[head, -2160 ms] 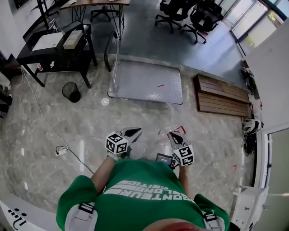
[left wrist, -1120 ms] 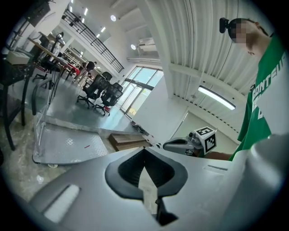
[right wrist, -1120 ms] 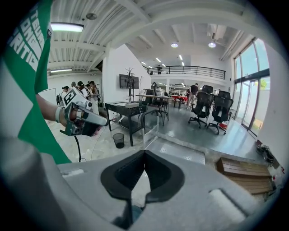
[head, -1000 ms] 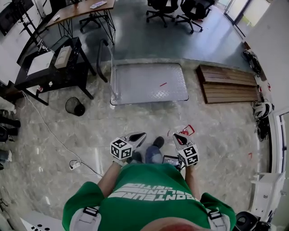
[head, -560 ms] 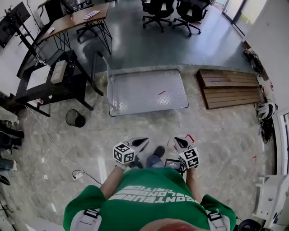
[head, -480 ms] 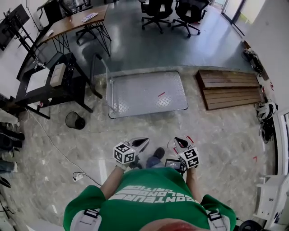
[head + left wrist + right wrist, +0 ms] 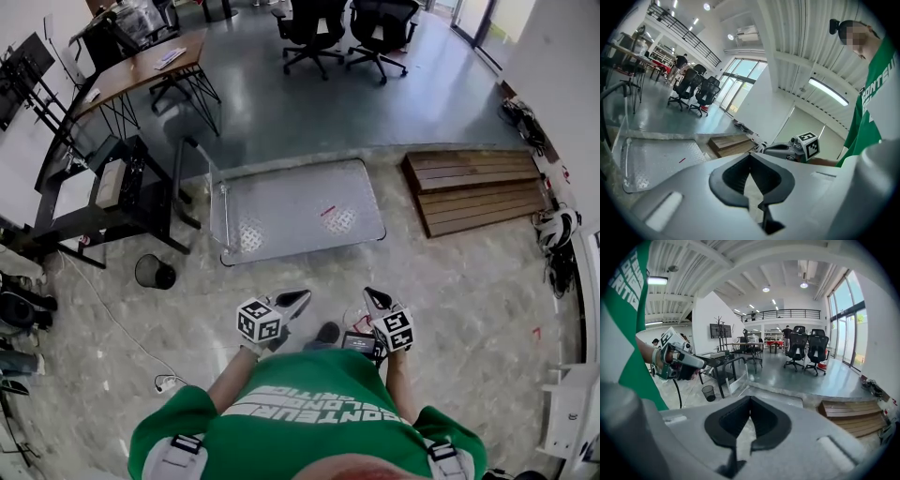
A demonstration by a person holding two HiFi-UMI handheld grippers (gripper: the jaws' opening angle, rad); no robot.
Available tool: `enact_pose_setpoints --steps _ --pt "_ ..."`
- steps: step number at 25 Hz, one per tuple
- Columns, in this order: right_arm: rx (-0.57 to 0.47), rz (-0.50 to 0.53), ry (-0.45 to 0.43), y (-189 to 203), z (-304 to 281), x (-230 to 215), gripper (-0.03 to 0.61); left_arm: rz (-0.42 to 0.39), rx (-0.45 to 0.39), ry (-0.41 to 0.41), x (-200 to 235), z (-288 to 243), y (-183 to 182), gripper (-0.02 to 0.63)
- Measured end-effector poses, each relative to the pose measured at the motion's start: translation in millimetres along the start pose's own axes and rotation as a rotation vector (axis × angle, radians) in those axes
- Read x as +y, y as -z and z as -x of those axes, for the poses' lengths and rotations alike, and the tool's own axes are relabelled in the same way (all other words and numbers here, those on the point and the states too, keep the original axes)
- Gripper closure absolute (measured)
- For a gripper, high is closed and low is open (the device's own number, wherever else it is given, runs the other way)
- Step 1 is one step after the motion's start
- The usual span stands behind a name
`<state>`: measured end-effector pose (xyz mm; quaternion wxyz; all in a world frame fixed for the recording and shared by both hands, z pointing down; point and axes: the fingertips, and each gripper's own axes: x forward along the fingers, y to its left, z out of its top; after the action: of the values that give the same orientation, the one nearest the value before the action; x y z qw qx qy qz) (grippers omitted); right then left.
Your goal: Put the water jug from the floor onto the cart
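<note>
No water jug shows in any view. The cart [image 7: 295, 211], a flat metal platform with a tube handle [image 7: 192, 155] at its left end, stands on the stone floor ahead of me with nothing on it. It also shows as the cart [image 7: 651, 157] and the cart [image 7: 780, 397] in the two gripper views. My left gripper [image 7: 298, 298] and right gripper [image 7: 371, 296] are held side by side in front of my body, short of the cart's near edge. The left gripper [image 7: 750, 155] and right gripper [image 7: 750, 399] both stand shut, with nothing between the tips.
A wooden pallet [image 7: 473, 187] lies right of the cart. A black bin [image 7: 152, 272] and a black table [image 7: 94, 202] stand to the left. A cable with a power strip [image 7: 167, 382] lies on the floor at my left. Office chairs [image 7: 309, 23] stand farther back.
I have walked a little toward the cart, which now sits lower and turned in the head view. Both grippers came along in front of me and stayed shut.
</note>
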<state>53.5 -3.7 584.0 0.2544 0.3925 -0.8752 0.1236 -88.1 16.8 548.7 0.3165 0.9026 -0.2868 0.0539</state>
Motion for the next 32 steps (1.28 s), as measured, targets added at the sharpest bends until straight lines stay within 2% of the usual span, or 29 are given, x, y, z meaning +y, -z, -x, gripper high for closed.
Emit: enact_pose_setpoints --steps 13,24,32 --pt "-0.026 -0.091 0.082 45.7 30.6 -77.4 0.586 -0.086 0.080 0.050 -17.2 -88.8 -19.8 0.600" --pt "-0.030 -0.209 0.130 89.2 47.3 -109.9 0.586 -0.175 0.218 0.148 -57.5 -139.7 -5.3 0.600" --pt "0.025 -0.289 0.171 110.9 43.1 -109.7 0.586 -0.197 0.324 0.210 -65.9 -144.2 11.3 0.600"
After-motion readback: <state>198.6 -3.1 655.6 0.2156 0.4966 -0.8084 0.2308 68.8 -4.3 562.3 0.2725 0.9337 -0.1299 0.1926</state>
